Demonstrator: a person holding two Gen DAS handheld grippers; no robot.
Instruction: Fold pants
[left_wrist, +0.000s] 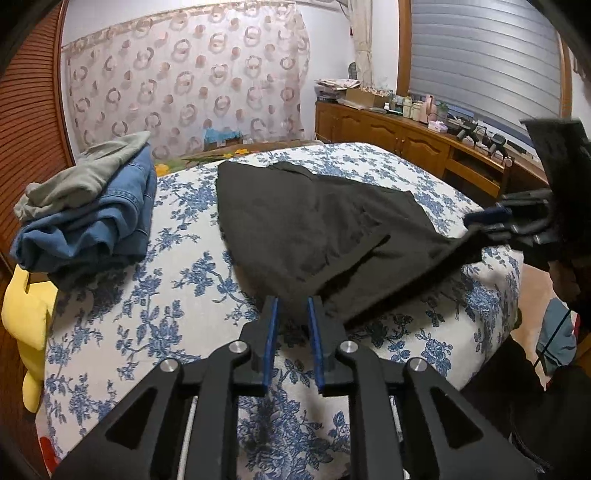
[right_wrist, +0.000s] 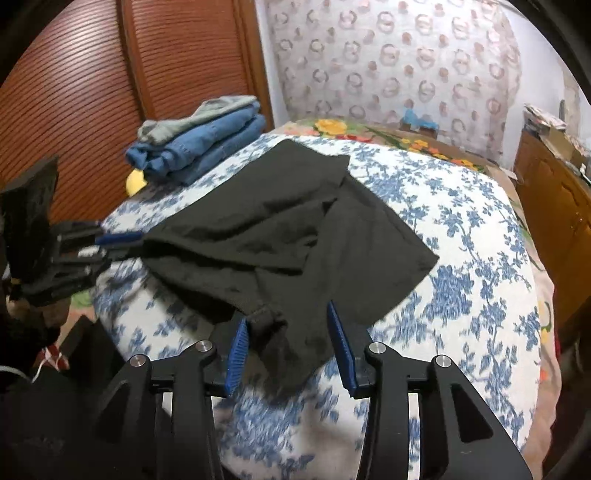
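Observation:
Black pants (left_wrist: 321, 229) lie part-folded on the blue-flowered bed cover (left_wrist: 147, 332); they also show in the right wrist view (right_wrist: 280, 236). My left gripper (left_wrist: 293, 301) has its blue pads a narrow gap apart at the near edge of the pants, with dark cloth between them. From the right wrist view the left gripper (right_wrist: 122, 238) looks clamped on a pants corner. My right gripper (right_wrist: 286, 314) is open, its fingers astride the near corner of the pants. In the left wrist view the right gripper (left_wrist: 480, 221) sits at the pants' right corner.
A stack of folded blue jeans (left_wrist: 92, 229) with a grey garment (left_wrist: 85, 173) on top sits at the bed's far left. A yellow plush (left_wrist: 26, 317) hangs at the left edge. A wooden dresser (left_wrist: 424, 144) with clutter runs along the right wall.

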